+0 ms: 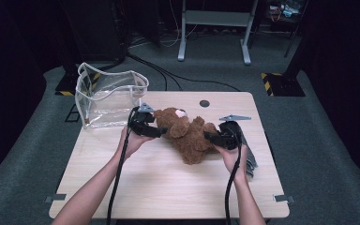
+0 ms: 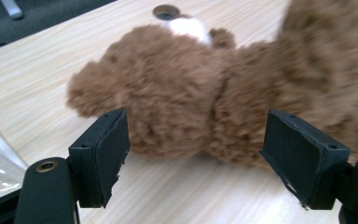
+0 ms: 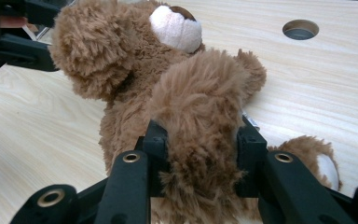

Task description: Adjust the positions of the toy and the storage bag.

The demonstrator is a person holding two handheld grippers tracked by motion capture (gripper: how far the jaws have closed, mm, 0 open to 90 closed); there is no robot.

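Observation:
A brown teddy bear [image 1: 187, 133] with a white muzzle lies on its back in the middle of the wooden table [image 1: 168, 187], head toward the left. My left gripper [image 1: 161, 131] is at the bear's head. In the left gripper view its jaws [image 2: 196, 156] stand wide, and the bear [image 2: 191, 93] lies just beyond the pads [image 2: 109, 154], untouched. My right gripper [image 1: 208, 137] comes in from the right, shut on a furry limb of the bear [image 3: 121, 60]. In the right gripper view the fur bulges between its jaws [image 3: 199, 144], and the left gripper [image 3: 28, 49] is behind the head.
A clear plastic bag [image 1: 108, 98] stands open at the table's back left corner. A round cable hole [image 1: 204, 103] sits at the back edge. Flat grey pieces [image 1: 251, 159] lie by the right edge. Cables and a metal frame are on the floor behind.

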